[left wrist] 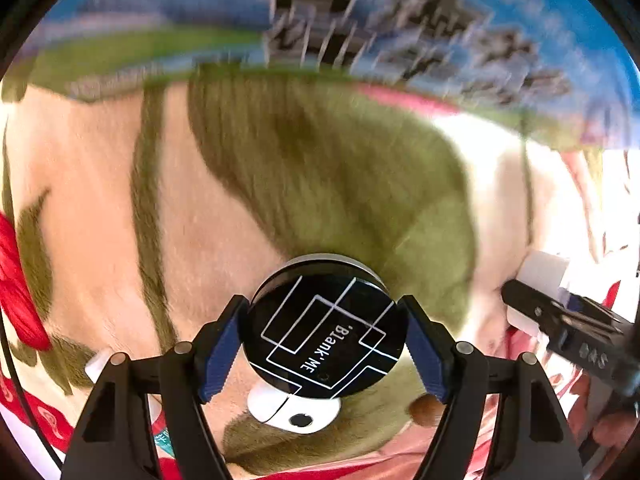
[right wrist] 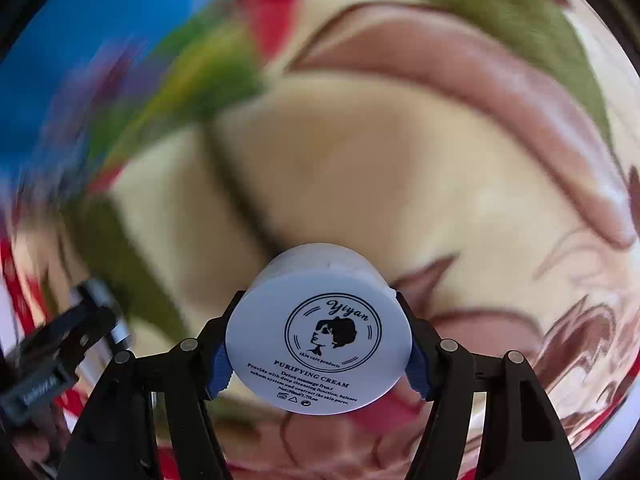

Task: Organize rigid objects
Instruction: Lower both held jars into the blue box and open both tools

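Observation:
My left gripper (left wrist: 325,344) is shut on a round black jar (left wrist: 326,330) with white line art and "Blank ME" on its face, held above a flowered blanket. My right gripper (right wrist: 319,346) is shut on a white "Yiyan Purifying Cream" jar (right wrist: 319,336), also held above the blanket. The right gripper with its white jar (left wrist: 540,276) shows at the right edge of the left wrist view. The left gripper (right wrist: 80,320) shows blurred at the left edge of the right wrist view.
A cream blanket (left wrist: 100,200) with green leaves and red flowers covers the surface. A white oval object with a black dot (left wrist: 294,408) and a small brown round object (left wrist: 426,410) lie on it below the black jar. A blue patterned backdrop (left wrist: 480,20) stands behind.

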### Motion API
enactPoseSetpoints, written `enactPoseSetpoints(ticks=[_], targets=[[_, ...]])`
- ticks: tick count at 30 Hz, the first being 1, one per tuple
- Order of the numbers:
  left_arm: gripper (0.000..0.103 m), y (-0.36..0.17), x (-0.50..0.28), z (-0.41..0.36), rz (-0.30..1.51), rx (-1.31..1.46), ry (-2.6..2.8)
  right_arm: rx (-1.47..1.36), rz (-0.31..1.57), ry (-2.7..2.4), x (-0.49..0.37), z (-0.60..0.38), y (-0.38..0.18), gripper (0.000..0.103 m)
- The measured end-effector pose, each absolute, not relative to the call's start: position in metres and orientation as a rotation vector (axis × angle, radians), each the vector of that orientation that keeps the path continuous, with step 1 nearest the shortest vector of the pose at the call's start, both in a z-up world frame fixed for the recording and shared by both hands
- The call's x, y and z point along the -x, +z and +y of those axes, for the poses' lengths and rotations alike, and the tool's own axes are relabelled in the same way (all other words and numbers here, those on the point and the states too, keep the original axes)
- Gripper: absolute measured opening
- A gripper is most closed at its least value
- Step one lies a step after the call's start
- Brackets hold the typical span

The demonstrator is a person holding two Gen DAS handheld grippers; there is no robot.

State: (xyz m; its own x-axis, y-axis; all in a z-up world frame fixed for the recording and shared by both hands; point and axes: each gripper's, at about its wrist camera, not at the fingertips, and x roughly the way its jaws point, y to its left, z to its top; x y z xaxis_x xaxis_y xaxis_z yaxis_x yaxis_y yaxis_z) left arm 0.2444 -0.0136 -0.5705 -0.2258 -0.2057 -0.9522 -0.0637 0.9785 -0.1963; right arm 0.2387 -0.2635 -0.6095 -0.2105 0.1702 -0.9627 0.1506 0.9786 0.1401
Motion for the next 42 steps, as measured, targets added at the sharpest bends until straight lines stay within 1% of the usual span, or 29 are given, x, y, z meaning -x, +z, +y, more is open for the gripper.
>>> enactPoseSetpoints(ticks=[1,4,8,9,10,11,13,17,23,31,37,42], targets=[[0.080,-0.576,-0.242,-0.013,1.812,0.203,-0.128,-0.212,1.798,0.040,-0.234,-0.255,-0.609,0.070],[0.084,-0.588,-0.237,-0.015,1.834,0.199,-0.134,-0.136,1.784,0.024,-0.226,-0.239,-0.610,0.071],[0.084,-0.596,-0.235,-0.027,1.822,0.144,-0.136,-0.155,1.788,-0.003,-0.227,-0.236,-0.615,0.074],[0.084,-0.597,-0.234,-0.030,1.820,0.132,-0.135,-0.161,1.790,-0.008,-0.229,-0.237,-0.618,0.074],[0.078,-0.596,-0.233,-0.034,1.810,0.116,-0.132,-0.152,1.794,-0.008,-0.229,-0.236,-0.619,0.074],[0.074,-0.593,-0.230,-0.039,1.800,0.093,-0.131,-0.144,1.796,-0.010,-0.231,-0.237,-0.620,0.073],[0.073,-0.588,-0.230,-0.046,1.778,0.064,-0.131,-0.122,1.794,-0.019,-0.230,-0.235,-0.621,0.070],[0.073,-0.570,-0.225,-0.056,1.718,0.026,-0.130,-0.083,1.779,-0.016,-0.237,-0.232,-0.617,0.070],[0.073,-0.527,-0.215,-0.059,1.620,-0.005,-0.115,-0.037,1.741,0.028,-0.231,-0.215,-0.594,0.070],[0.073,-0.455,-0.206,-0.054,1.479,-0.016,-0.110,-0.012,1.623,0.091,-0.231,-0.195,-0.519,0.070],[0.073,-0.384,-0.229,-0.036,1.377,0.017,-0.102,-0.018,1.538,0.127,-0.240,-0.191,-0.459,0.069],[0.073,-0.351,-0.265,-0.020,1.325,0.041,-0.095,-0.031,1.477,0.145,-0.256,-0.179,-0.415,0.070]])
